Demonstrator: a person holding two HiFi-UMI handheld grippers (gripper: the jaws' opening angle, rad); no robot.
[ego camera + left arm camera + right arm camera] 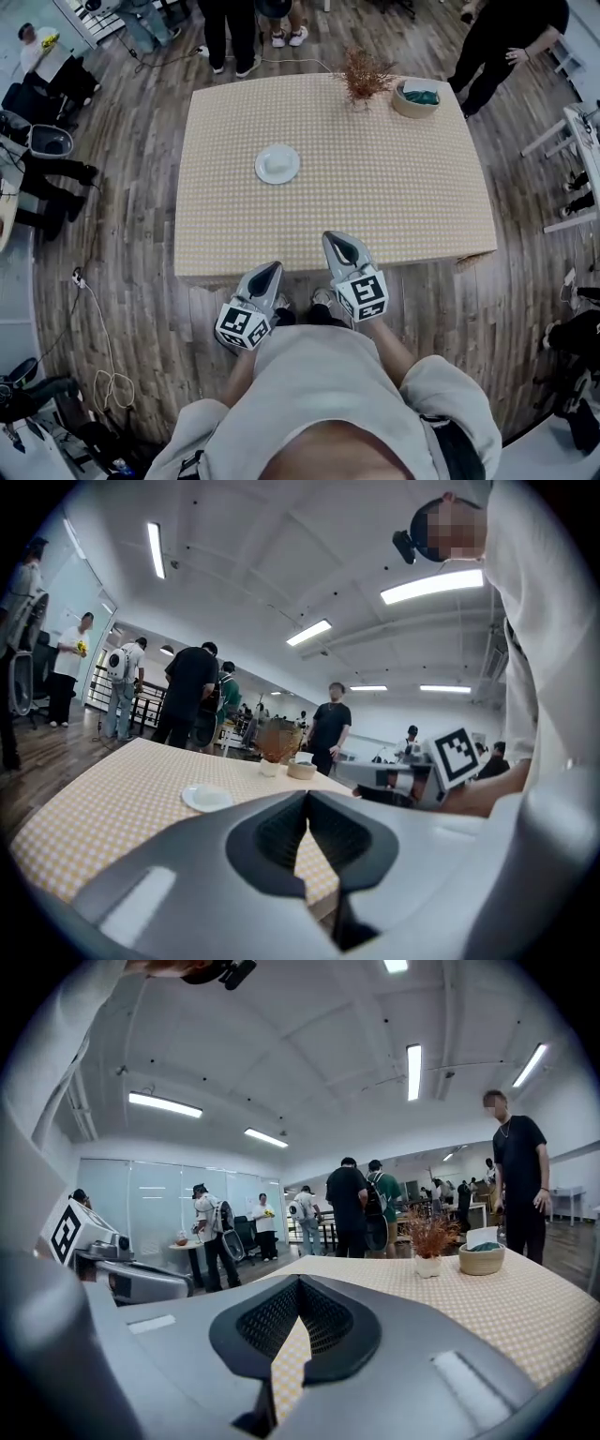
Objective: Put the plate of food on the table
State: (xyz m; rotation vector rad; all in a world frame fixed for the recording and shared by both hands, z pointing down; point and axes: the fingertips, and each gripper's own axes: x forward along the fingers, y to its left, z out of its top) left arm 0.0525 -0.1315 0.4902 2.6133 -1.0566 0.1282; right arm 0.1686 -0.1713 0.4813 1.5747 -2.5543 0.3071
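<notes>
A plank wood floor surrounds a rectangular table [412, 202] covered in a yellow-and-white checked cloth, and people stand past its far edge. The round white plate of food [277, 164] lies on the cloth left of centre, well ahead of both grippers. The left gripper [272, 270] and right gripper [336, 240] hover at the near edge, each with its smooth grey jaws and ribbed black pads closed on nothing. A brown dried plant [364, 77] and a round woven basket [416, 98] sit at the far right corner.
</notes>
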